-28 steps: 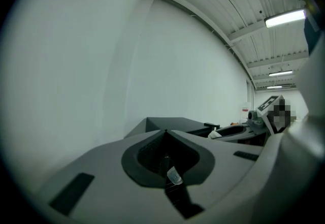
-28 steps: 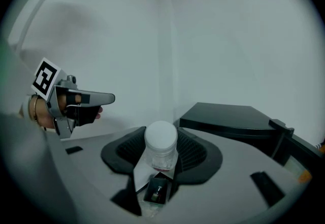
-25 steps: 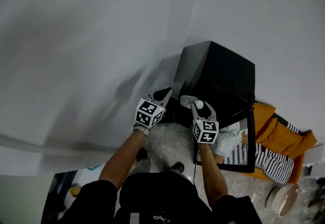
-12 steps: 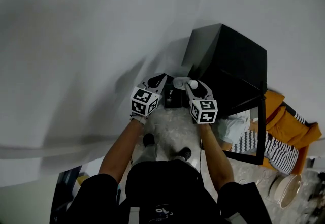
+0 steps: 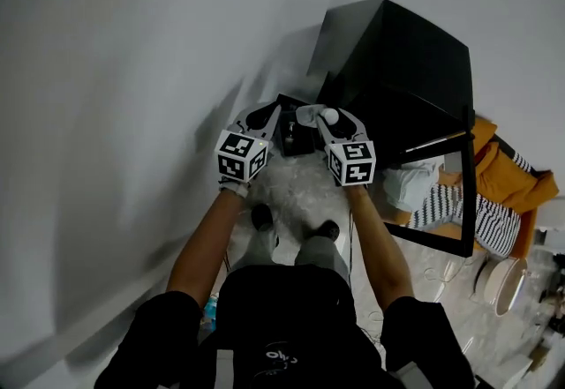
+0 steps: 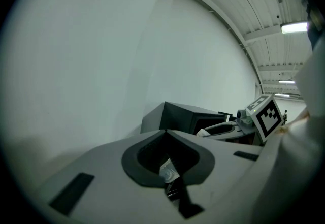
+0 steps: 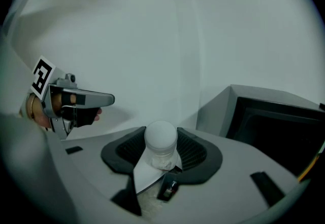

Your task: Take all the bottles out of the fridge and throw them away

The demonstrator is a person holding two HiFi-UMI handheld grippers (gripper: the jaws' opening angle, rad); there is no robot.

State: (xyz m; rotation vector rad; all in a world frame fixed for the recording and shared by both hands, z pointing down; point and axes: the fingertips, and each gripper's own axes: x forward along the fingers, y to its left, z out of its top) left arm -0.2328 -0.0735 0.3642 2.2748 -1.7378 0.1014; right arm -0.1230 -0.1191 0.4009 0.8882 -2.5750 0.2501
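My right gripper (image 5: pixel 320 114) is shut on a clear bottle (image 7: pixel 161 159) with a round white cap (image 7: pixel 161 136), gripped by the neck. In the head view the bottle (image 5: pixel 311 116) hangs just above a small black bin-like box (image 5: pixel 294 138) on the floor. My left gripper (image 5: pixel 265 114) hovers beside it on the left with its jaws together and nothing held; through the slit between them (image 6: pixel 163 131) I glimpse crumpled clear plastic (image 6: pixel 168 171) below. The black fridge (image 5: pixel 397 61) stands just behind and to the right.
The fridge's glass door (image 5: pixel 465 175) hangs open to the right. Behind it lie orange and striped cloths (image 5: pixel 508 189). A white bowl (image 5: pixel 494 308) sits on the floor at the far right. A plain white wall (image 5: pixel 132 70) fills the left side.
Both grippers have moved forward and down toward the black box, the right one carrying the bottle along. The fridge now looks closer.
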